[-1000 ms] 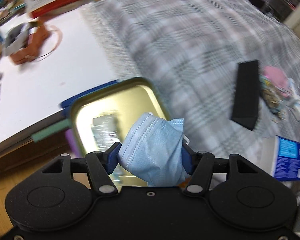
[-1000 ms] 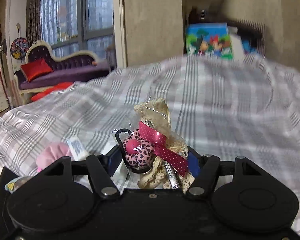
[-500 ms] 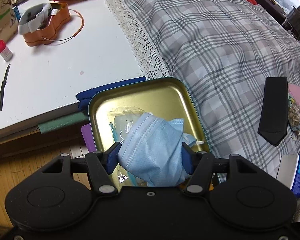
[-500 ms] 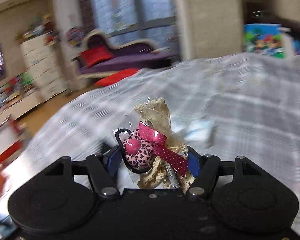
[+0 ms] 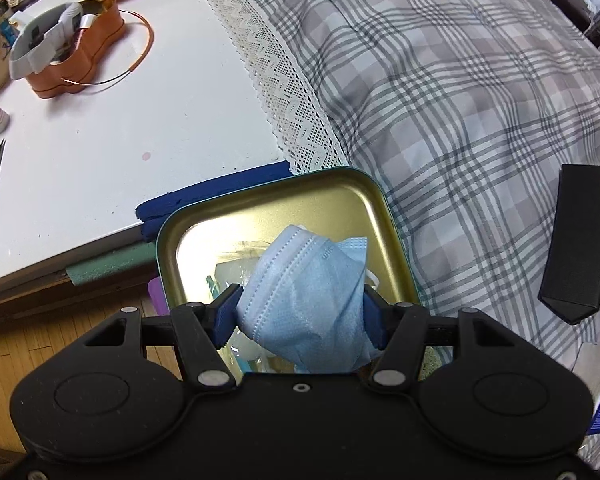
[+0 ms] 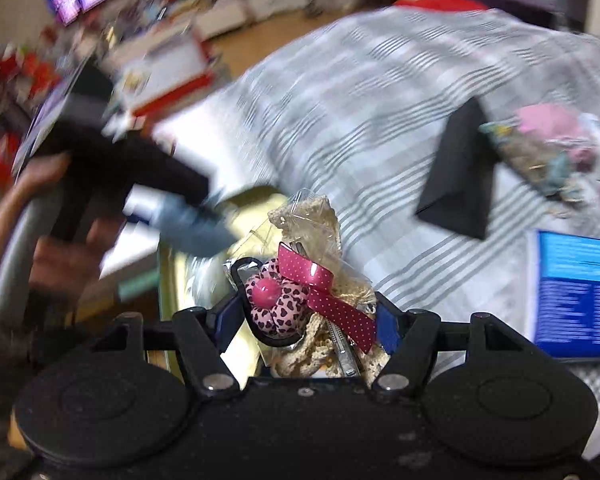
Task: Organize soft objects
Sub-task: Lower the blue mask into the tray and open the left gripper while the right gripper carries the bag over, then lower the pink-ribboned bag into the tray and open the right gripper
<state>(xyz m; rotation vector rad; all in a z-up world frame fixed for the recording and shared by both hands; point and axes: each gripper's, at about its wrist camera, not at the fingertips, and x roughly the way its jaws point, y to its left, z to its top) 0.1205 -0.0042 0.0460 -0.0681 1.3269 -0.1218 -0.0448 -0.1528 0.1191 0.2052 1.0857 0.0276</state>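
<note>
My left gripper (image 5: pixel 300 312) is shut on a crumpled light blue face mask (image 5: pixel 308 292) and holds it over a gold tin tray (image 5: pixel 384 216) at the bed's edge. The tray holds clear plastic packets. My right gripper (image 6: pixel 308 316) is shut on a clear packet of hair accessories (image 6: pixel 300 292) with a pink leopard flower, a dotted pink bow and cream lace. It hovers beside the tray (image 6: pixel 168 276). The left gripper with the mask shows blurred in the right wrist view (image 6: pixel 196 232).
A grey plaid bedspread (image 5: pixel 460 100) with a lace border, a black box (image 5: pixel 572 244), a blue-and-white box (image 6: pixel 576 300) and a heap of soft items (image 6: pixel 548 148). A white table (image 5: pixel 100 140) holds an orange tin (image 5: pixel 68 52), a bottle and a knife.
The left gripper moved closer over the tray with the mask. The right gripper swung left and down from facing the room to the tray, still holding the packet.
</note>
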